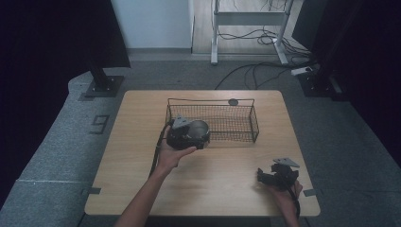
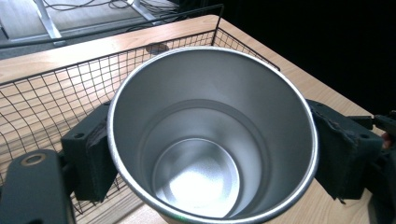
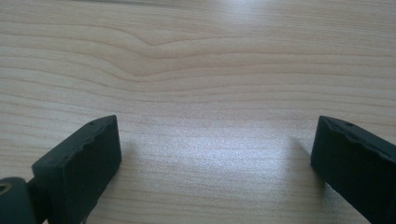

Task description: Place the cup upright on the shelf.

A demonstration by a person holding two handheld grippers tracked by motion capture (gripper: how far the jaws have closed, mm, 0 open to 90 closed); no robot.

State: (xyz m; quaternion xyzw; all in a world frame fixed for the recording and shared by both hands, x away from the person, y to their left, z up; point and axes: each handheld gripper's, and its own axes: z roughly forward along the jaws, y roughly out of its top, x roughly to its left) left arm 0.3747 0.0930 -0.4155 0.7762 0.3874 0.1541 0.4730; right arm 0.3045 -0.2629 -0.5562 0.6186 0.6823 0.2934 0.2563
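Nearest you in the high view is your right gripper (image 1: 278, 176), resting low at the near right corner of the table (image 1: 142, 156), well apart from everything else; its jaws cannot be judged from here. Farther in, your left hand (image 1: 172, 153) carries the left gripper (image 1: 189, 134) against the near left corner of the wire basket (image 1: 231, 124), with a steel cup (image 1: 199, 127) between its jaws, right at the basket's near wall. In the left gripper view the cup (image 2: 210, 140) sits closest to the lens, open mouth up and long axis running away from the camera, so you look straight down to its bare bottom; both black pads (image 2: 93, 154) press its sides just under the rim, so the grip looks firm. The basket mesh (image 2: 51, 98) lies just beyond and left of the cup, so any move into it looks short, forward over the wall. In the right gripper view the jaws stand wide apart over bare wood (image 3: 201, 93), holding nothing. The left hand is plainly the nearer one to the basket.
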